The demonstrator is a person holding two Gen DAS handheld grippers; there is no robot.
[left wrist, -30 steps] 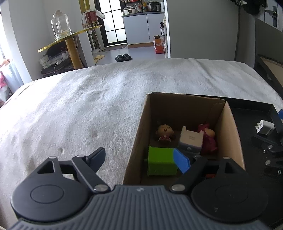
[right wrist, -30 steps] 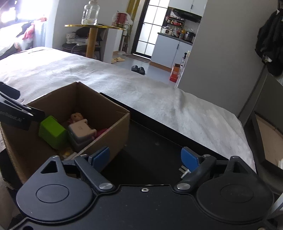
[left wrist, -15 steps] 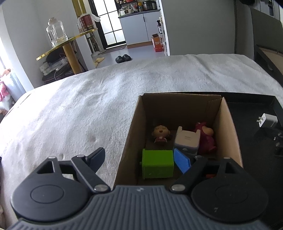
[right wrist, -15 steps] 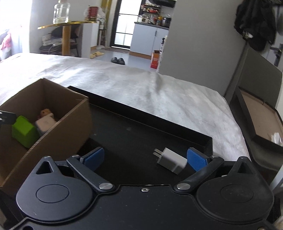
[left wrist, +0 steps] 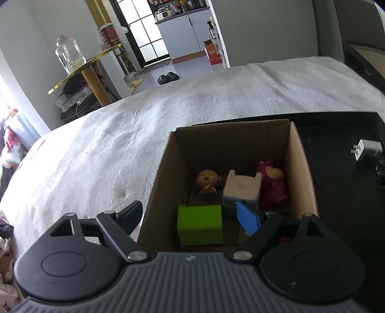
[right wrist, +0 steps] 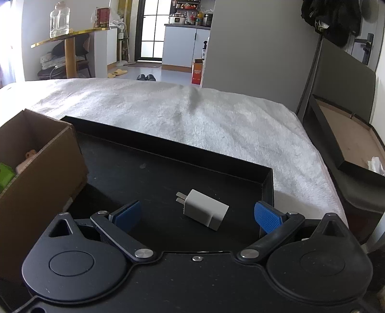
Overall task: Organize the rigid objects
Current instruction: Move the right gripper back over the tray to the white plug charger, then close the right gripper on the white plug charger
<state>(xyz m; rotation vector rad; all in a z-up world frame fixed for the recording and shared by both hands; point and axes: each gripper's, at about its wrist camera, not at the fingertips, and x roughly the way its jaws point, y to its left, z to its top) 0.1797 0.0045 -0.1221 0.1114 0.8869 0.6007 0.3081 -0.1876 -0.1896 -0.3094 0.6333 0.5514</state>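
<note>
Item: white plug adapter, two prongs pointing left, lying flat on the floor of a shallow black tray; no readable marking on its casing. It sits between the spread jaws of the right gripper, touching neither blue pad. The same adapter shows at the far right edge of the left wrist view. Item: brown cardboard box, open top, standing in the left part of the tray, on a bed covered with a white fleecy blanket. Contents: green block at the near wall; small doll with closed eyes; pale grey cube bearing a faint mark too small to read; dark pink plush bear against the right wall. The cube touches the bear; the doll stands just beside the cube. Left gripper: jaws spread, holding nothing, straddling the box's left wall, with one pad outside over the blanket and the other inside beside the cube. Surroundings: gold-edged round side table carrying a clear glass jar and a red tin, label illegible; orange carton on the floor, print unreadable; dark slippers; white kitchen cabinets beyond the doorway; dark clothing hanging at upper right.
</note>
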